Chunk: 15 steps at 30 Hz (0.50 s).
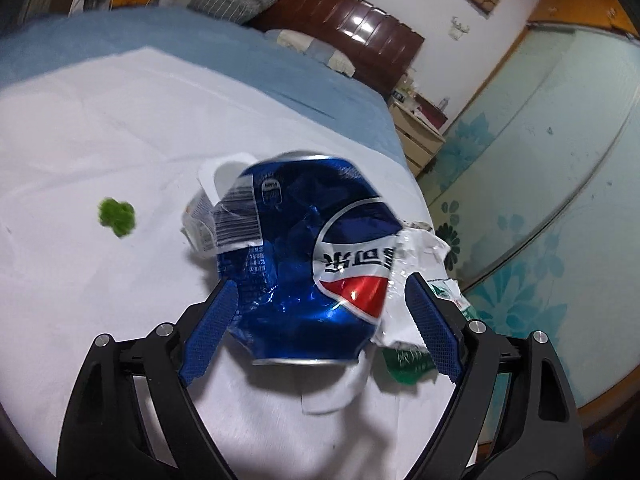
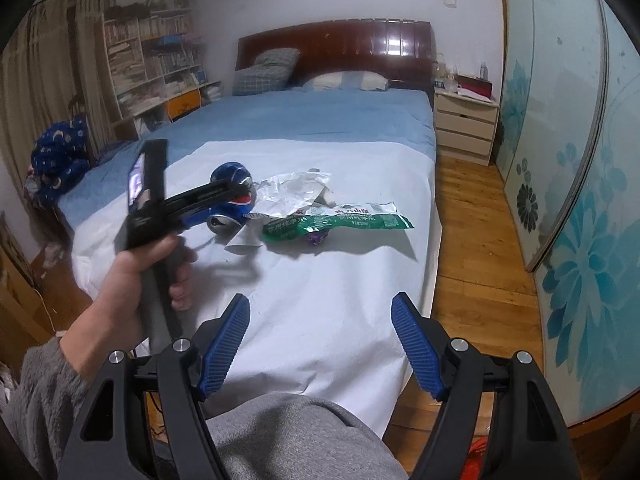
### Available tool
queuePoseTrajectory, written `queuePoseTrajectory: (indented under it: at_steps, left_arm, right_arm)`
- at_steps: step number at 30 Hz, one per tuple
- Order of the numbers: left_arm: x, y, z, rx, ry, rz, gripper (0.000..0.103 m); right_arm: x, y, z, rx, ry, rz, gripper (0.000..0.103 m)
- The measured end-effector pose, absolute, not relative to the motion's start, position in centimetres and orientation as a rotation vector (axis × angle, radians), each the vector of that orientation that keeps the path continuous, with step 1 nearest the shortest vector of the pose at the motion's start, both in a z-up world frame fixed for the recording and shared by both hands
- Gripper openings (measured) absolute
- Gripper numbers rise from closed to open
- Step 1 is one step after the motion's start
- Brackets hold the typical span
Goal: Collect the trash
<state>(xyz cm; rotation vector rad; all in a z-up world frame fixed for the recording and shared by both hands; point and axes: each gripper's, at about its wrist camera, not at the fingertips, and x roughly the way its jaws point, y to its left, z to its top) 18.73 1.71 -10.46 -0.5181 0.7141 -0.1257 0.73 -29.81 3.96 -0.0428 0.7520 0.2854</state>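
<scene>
A crushed blue Pepsi can (image 1: 304,264) lies on the white sheet (image 1: 100,140) between the fingers of my left gripper (image 1: 320,284), which is open around it; the pads look just clear of its sides. A white crumpled cup (image 1: 212,196) sits behind the can, a white-and-green wrapper (image 1: 420,264) to its right. A small green scrap (image 1: 117,217) lies to the left. In the right wrist view the can (image 2: 230,200), silver wrapper (image 2: 292,192) and green wrapper (image 2: 340,222) form one pile. My right gripper (image 2: 320,312) is open and empty, nearer the bed's foot.
A purple object (image 2: 317,235) sits under the green wrapper. The bed's right edge drops to a wooden floor (image 2: 472,248). A nightstand (image 2: 466,128) stands by the headboard, sliding wardrobe doors (image 2: 580,160) on the right, a bookshelf (image 2: 152,64) on the left.
</scene>
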Motion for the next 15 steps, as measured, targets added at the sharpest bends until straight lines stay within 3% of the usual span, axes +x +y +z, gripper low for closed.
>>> queuePoseTrajectory:
  at_steps: [3, 7, 8, 13, 14, 15]
  left_arm:
    - [18.5, 1.7, -10.5, -0.547, 0.696, -0.127, 0.081]
    - [17.7, 2.0, -10.0, -0.567, 0.661, -0.148, 0.063]
    - [17.5, 2.2, -9.8, -0.57, 0.652, -0.158, 0.047]
    - [16.0, 2.4, -8.9, -0.546, 0.642, -0.171, 0.038]
    - [15.5, 2.6, -8.8, -0.546, 0.635, -0.166, 0.028]
    - [15.1, 2.7, -8.6, -0.542, 0.633, -0.16, 0.028]
  right_arm:
    - [0.8, -29.4, 3.9, -0.053, 0.755, 0.289, 0.073]
    - [1.3, -29.5, 3.9, -0.032, 0.777, 0.288, 0.073]
    - [1.6, -29.7, 3.8, -0.02, 0.785, 0.288, 0.073]
    - [2.5, -30.3, 3.4, 0.026, 0.82, 0.288, 0.073]
    - [2.6, -30.2, 3.3, 0.028, 0.822, 0.289, 0.073]
    - [2.7, -30.1, 3.3, 0.027, 0.822, 0.29, 0.073]
